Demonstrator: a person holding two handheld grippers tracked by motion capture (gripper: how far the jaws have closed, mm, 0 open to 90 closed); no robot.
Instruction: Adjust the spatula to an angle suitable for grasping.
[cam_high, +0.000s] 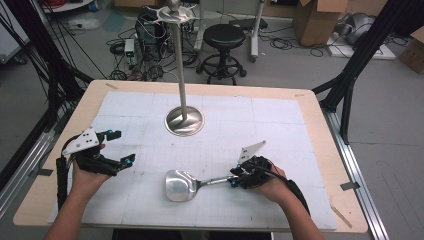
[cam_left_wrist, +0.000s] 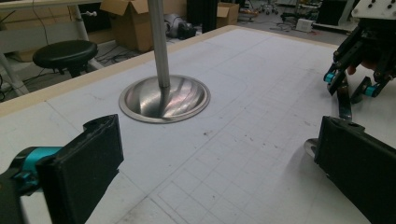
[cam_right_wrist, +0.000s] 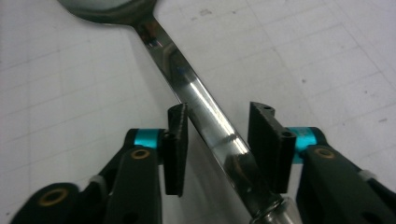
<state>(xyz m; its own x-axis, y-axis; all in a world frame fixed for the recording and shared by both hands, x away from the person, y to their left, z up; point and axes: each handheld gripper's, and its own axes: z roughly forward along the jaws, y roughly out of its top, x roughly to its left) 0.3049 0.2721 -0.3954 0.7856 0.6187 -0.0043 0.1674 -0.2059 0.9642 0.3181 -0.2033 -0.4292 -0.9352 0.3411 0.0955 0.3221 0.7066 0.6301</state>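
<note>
A steel spatula (cam_high: 180, 185) lies flat on the white gridded mat (cam_high: 280, 130), blade toward the left, near the table's front. My right gripper (cam_high: 236, 176) sits low over its handle end. In the right gripper view the shiny handle (cam_right_wrist: 187, 79) runs slantwise between the two pads of my right gripper (cam_right_wrist: 217, 140), with a gap still showing beside it, so the jaws stand open around it. My left gripper (cam_high: 124, 147) rests at the left side of the mat, jaws wide open and empty (cam_left_wrist: 219, 163). From there I see the right gripper (cam_left_wrist: 350, 86) over the handle (cam_left_wrist: 344, 105).
A tall metal stand with a round dished base (cam_high: 184, 121) rises from the mat's far middle; its pole (cam_left_wrist: 159, 42) reaches up out of the left gripper view. Beyond the table are a black stool (cam_high: 223, 36), cardboard boxes (cam_high: 320, 17) and cables on the floor.
</note>
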